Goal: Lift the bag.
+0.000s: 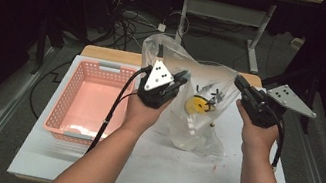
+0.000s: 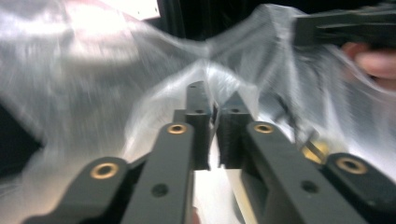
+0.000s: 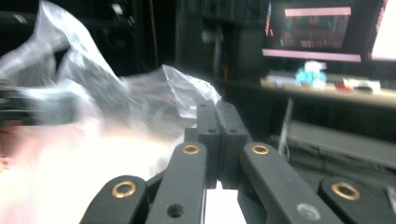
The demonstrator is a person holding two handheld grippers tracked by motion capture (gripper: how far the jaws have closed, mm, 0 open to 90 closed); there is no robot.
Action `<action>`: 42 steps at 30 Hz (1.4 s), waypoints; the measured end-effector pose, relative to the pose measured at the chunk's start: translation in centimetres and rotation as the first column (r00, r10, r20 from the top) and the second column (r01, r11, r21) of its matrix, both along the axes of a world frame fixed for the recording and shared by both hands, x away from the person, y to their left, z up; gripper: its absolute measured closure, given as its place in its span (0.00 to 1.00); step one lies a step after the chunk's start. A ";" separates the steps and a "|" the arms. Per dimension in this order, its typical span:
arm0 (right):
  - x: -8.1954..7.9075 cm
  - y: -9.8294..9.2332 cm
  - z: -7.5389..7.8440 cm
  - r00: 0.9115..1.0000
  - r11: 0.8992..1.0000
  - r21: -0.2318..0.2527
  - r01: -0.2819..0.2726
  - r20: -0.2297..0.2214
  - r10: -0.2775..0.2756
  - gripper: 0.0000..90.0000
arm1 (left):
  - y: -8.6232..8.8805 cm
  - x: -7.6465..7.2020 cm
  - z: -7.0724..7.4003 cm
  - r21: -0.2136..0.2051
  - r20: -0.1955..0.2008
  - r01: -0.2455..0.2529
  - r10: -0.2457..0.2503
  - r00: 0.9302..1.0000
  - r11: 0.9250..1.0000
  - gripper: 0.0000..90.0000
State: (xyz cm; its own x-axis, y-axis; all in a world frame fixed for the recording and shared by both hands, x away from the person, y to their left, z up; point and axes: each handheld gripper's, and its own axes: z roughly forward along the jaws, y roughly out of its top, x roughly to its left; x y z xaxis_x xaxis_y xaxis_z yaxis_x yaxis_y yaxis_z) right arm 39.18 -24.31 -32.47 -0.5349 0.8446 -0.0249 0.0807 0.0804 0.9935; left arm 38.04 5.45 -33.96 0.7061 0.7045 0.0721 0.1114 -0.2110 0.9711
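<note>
Left gripper (image 1: 180,80) nearly closed, pinching the clear plastic bag's (image 1: 196,123) left rim; right gripper (image 1: 241,83) clamped shut on the right rim. Bag upright mid-table, yellow object (image 1: 197,105) inside; pink basket (image 1: 74,126) at left.

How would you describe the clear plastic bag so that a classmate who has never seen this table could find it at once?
Start at the white table and find the pink basket on its left side. Just right of the basket, between the left gripper and the right gripper, stands the clear plastic bag. It is the one see-through, crinkled thing there, with a yellow object showing inside.
</note>
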 end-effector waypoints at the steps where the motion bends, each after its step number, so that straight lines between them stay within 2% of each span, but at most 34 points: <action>1: 0.4 -0.1 -0.5 1.000 1.000 -0.016 0.009 -0.016 -0.009 1.00 | 0.3 -0.3 -0.5 -0.006 -0.014 0.003 -0.003 1.000 1.000 0.86; 3: 1.1 -0.2 -1.5 0.998 0.998 -0.051 0.025 -0.053 -0.027 1.00 | 1.0 -1.0 -1.4 -0.024 -0.055 0.010 -0.012 0.998 1.000 0.79; 5: 1.6 -0.4 -2.4 0.996 0.997 -0.071 0.037 -0.081 -0.043 1.00 | 1.8 -1.8 -2.1 -0.033 -0.077 0.011 -0.014 0.997 0.999 0.74; 9: 2.0 -1.2 -3.9 0.990 0.995 -0.081 0.053 -0.124 -0.063 1.00 | 3.4 -4.0 -3.4 -0.031 -0.131 0.033 -0.037 0.991 0.999 0.63; 11: 1.7 -1.7 -4.3 0.989 0.996 -0.069 0.052 -0.135 -0.061 1.00 | 4.3 -5.3 -4.2 -0.047 -0.155 0.029 -0.036 0.987 0.998 0.57; 15: 0.2 -2.4 -4.4 0.991 0.999 -0.029 0.013 -0.136 -0.016 0.86 | 6.3 -7.3 -5.5 -0.036 -0.214 0.027 -0.035 0.976 0.999 0.45; 18: -1.8 -2.9 -3.8 0.993 1.000 0.003 -0.021 -0.113 0.021 0.77 | 7.7 -8.6 -6.4 -0.040 -0.260 0.015 -0.025 0.965 0.999 0.37; 20: -3.1 -3.3 -3.4 0.995 0.999 0.002 -0.043 -0.095 0.043 0.71 | 8.3 -9.2 -6.9 -0.011 -0.273 0.009 -0.011 0.962 1.000 0.32; 22: -4.4 -3.7 -3.3 0.994 0.998 0.016 -0.060 -0.094 0.061 0.65 | 8.9 -9.5 -7.4 0.003 -0.290 0.009 -0.008 0.957 1.000 0.28; 25: -5.7 -4.2 -3.3 0.993 0.997 0.012 -0.072 -0.091 0.073 0.58 | 9.2 -9.6 -8.1 0.027 -0.319 0.011 -0.001 0.948 1.000 0.21; 27: -6.4 -4.5 -3.5 0.993 0.997 0.007 -0.076 -0.091 0.076 0.52 | 9.2 -9.6 -8.5 0.038 -0.330 0.017 -0.003 0.944 0.999 0.16; 28: -6.8 -4.6 -3.7 0.992 0.997 0.017 -0.072 -0.105 0.073 0.49 | 9.2 -9.6 -8.6 0.042 -0.336 0.021 -0.006 0.942 0.999 0.14; 30: -7.2 -4.9 -4.2 0.991 0.997 0.003 -0.079 -0.105 0.079 0.41 | 9.1 -9.6 -8.9 0.049 -0.350 0.021 -0.002 0.937 0.999 0.05; 32: -7.4 -5.0 -4.7 0.991 0.997 0.007 -0.079 -0.108 0.080 0.32 | 9.2 -9.7 -9.0 0.049 -0.349 0.019 0.000 0.937 0.999 0.00; 34: -7.5 -5.0 -5.1 0.990 0.997 0.005 -0.081 -0.119 0.081 0.22 | 9.3 -9.8 -9.0 0.040 -0.343 0.012 0.002 0.939 0.999 0.00; 35: -7.5 -4.9 -5.4 0.989 0.997 -0.003 -0.079 -0.130 0.078 0.16 | 9.4 -9.8 -9.0 0.052 -0.335 0.001 0.016 0.942 0.999 0.00; 38: -7.4 -4.7 -6.2 0.983 0.996 -0.019 -0.083 -0.166 0.079 0.00 | 10.0 -9.8 -8.8 0.040 -0.332 -0.019 0.032 0.943 0.999 0.00; 40: -7.2 -4.7 -6.6 0.980 0.996 -0.023 -0.087 -0.179 0.082 0.00 | 10.3 -9.8 -8.6 0.044 -0.320 -0.034 0.046 0.946 0.998 0.00; 42: -7.2 -4.7 -6.9 0.979 0.996 -0.020 -0.083 -0.189 0.077 0.00 | 10.4 -9.9 -8.6 0.042 -0.318 -0.040 0.051 0.947 0.998 0.00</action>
State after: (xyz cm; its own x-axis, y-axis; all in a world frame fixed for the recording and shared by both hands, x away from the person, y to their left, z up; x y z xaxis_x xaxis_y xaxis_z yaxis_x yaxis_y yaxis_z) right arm 31.98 -29.04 -39.39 -0.5980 0.7993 0.0594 0.2579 0.1218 0.9585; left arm 28.16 15.89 -42.52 0.6633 0.7375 -0.1267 0.4246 -0.2316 0.8753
